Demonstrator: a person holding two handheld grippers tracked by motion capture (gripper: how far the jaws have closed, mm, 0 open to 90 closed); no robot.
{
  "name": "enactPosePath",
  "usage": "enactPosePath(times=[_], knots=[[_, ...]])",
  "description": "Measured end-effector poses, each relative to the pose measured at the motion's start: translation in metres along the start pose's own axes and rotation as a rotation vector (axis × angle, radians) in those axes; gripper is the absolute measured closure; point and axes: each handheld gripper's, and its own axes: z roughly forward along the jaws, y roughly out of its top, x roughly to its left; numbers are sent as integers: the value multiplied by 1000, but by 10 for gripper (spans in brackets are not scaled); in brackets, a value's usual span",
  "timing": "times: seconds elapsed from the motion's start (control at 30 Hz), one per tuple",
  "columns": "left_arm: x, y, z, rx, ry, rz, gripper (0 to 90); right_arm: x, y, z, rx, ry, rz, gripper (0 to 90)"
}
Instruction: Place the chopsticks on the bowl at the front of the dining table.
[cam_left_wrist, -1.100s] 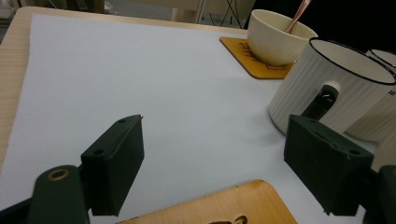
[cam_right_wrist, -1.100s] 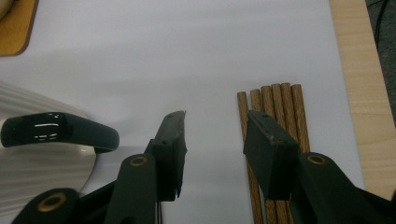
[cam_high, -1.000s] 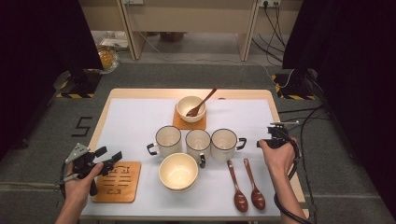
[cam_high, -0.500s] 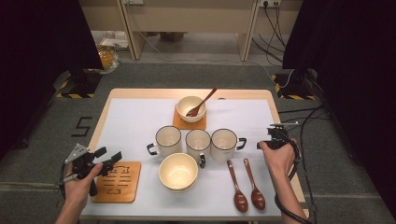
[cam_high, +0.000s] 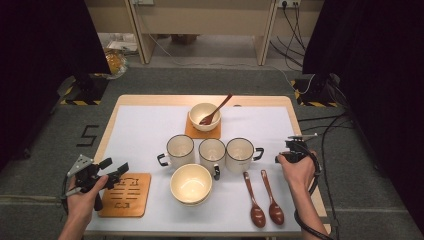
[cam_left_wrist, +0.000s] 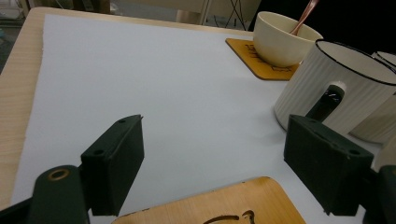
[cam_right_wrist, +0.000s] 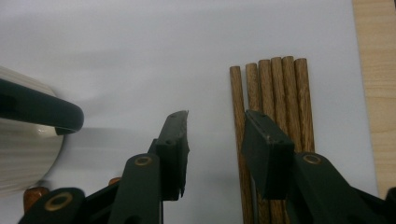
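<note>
The right gripper, jaws half-open, empty and just closing, is hovering above the row of brown wooden chopsticks at right of frame, their long axes running alongside the jaws, on the white surface.

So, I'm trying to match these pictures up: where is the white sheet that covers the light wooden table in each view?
High view: the white sheet lies across the picture's lower middle.
Left gripper view: it spreads over the left and centre.
Right gripper view: it reaches from the left edge almost to the right.
Shared landmark: the light wooden table edge bordering it.
</note>
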Motion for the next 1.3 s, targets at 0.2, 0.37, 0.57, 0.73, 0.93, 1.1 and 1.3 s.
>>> enactPosePath(times=[0.2, 0.37, 0.57, 0.73, 0.93, 1.1, 1.3], knots=[[0, 1, 1, 2, 2, 0, 195, -2, 0, 2, 15, -12, -15, 646], [-2, 1, 3, 5, -6, 5, 195, -3, -2, 2, 17, -18, -18, 663], [-2, 0, 2, 5, -8, 12, 195, -5, -5, 4, 26, -24, -25, 683], [-1, 0, 0, 0, -7, 9, 195, -5, -6, 5, 31, -24, -17, 704], [-2, 1, -1, -3, -8, 12, 194, -4, -8, 6, 40, -16, -14, 724], [-2, 2, -1, -2, -9, 15, 195, -3, -11, 8, 50, -17, -23, 751], [-2, 2, -1, -5, -10, 14, 194, -1, -12, 8, 49, -30, -33, 784]])
